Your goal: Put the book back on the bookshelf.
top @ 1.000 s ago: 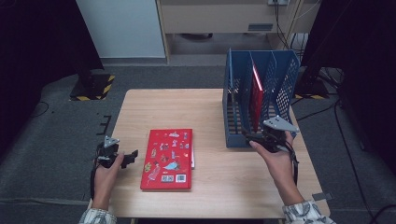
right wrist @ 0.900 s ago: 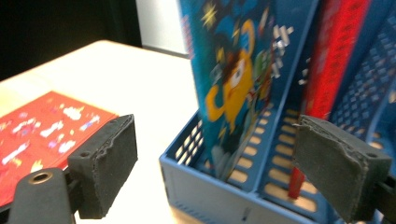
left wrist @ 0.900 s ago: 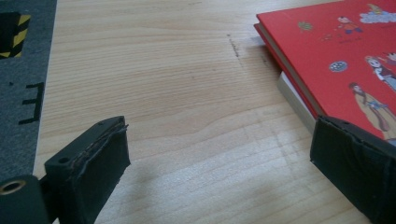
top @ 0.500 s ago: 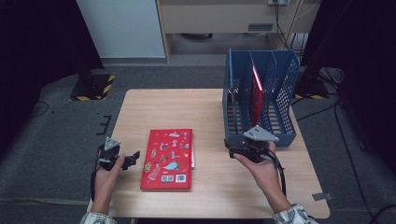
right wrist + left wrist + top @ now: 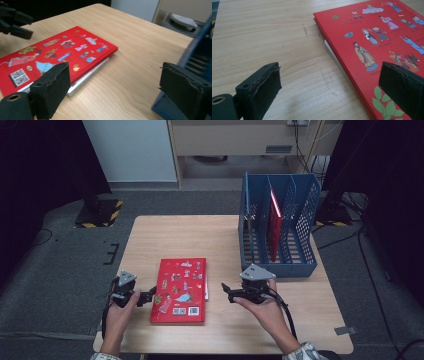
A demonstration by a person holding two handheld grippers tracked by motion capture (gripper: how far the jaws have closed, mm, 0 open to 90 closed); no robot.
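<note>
The right gripper (image 5: 226,292) has left the blue rack (image 5: 304,262) and swung across the counter (image 5: 200,232) toward the red book (image 5: 180,289). A second ago it sat at the rack's front edge; now it hangs in the bare stretch between rack and book, near the book's right edge but not touching it. Its jaws stand wide apart with nothing between them, and they have just been opening a little further. The left gripper (image 5: 149,295) has crept in from the other side; it is open and empty too, with one jaw over the book's left edge, as the left gripper view shows.

The book (image 5: 60,53) lies flat on the counter, cover up, untouched. Another red book (image 5: 274,220) stands upright in a middle slot of the rack.

So the rack trip looks finished, and both grippers are closing in on the flat book, likely to lift it together next.
</note>
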